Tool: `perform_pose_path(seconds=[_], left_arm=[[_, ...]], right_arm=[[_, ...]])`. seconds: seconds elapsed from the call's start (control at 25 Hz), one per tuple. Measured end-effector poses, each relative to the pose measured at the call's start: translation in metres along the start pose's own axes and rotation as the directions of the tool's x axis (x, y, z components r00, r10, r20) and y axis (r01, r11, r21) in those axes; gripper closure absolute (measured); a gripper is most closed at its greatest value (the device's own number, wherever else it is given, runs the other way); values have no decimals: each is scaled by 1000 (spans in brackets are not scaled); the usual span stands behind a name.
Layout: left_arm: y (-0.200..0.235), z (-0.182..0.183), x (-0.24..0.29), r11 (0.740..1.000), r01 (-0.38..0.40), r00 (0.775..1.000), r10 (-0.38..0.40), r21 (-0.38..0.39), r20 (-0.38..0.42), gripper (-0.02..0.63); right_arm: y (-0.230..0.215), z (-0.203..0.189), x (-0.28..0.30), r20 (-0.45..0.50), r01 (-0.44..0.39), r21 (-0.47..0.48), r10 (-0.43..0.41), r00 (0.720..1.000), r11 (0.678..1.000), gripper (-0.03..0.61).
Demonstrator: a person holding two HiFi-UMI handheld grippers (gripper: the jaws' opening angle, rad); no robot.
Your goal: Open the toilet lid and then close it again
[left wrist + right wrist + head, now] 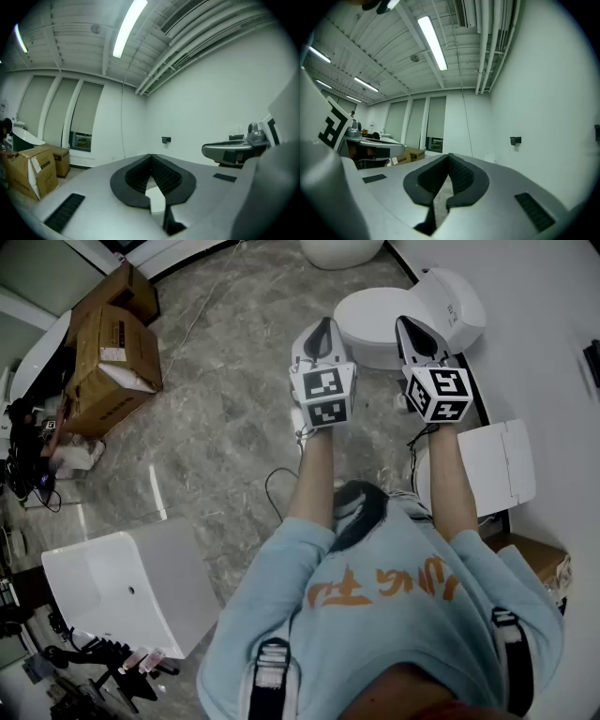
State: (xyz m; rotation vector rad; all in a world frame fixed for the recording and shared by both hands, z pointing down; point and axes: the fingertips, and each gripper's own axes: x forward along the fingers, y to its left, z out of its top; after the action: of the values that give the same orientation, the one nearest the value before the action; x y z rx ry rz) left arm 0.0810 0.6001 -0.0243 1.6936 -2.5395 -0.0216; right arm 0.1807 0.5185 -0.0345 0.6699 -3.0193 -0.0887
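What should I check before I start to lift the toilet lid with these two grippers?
1. The toilet lid is down: ok.
2. The left gripper has its fingers together and holds nothing: ok.
3. The right gripper has its fingers together and holds nothing: ok.
4. Grippers aimed at the lid: not ok; neither gripper view shows it.
5. The cable on the floor is clear of the feet: cannot tell.

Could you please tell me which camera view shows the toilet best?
The head view: it shows the toilet nearly whole from above, lid down. The left gripper view gives only a small white patch low in the frame, possibly it. The right gripper view shows wall and ceiling, no toilet.
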Motion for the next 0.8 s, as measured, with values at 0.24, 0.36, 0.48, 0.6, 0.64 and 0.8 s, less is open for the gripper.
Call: perform_pose_path(seconds=[0.24, 0.36, 0.48, 0.6, 0.64, 0.8], left_arm=[[18, -2, 15, 1000, 4, 1000, -4, 9, 0, 589], [33, -6, 21, 1000, -12, 1000, 12, -3, -5, 588], [40, -11, 23, 1000, -17, 1000, 17, -11, -8, 588], [45, -6, 23, 1000, -24, 1000, 25, -19, 11, 588], [46, -5, 26, 1000, -21, 1000, 21, -20, 11, 588], [42, -17, 40, 1000, 3, 1000, -4, -29, -24, 589]], right_arm=[[-8, -1, 20, 34, 63, 22, -64, 997, 998, 566], [-9, -4, 29, 35, 78, 18, -78, 996, 997, 566], [-13, -7, 31, 32, 95, 21, -95, 995, 995, 566], [-15, -9, 29, 23, 108, 21, -108, 994, 994, 566], [-17, -8, 31, 21, 111, 19, -112, 994, 994, 566], [-31, -11, 39, 9, 127, 12, -127, 992, 992, 566]])
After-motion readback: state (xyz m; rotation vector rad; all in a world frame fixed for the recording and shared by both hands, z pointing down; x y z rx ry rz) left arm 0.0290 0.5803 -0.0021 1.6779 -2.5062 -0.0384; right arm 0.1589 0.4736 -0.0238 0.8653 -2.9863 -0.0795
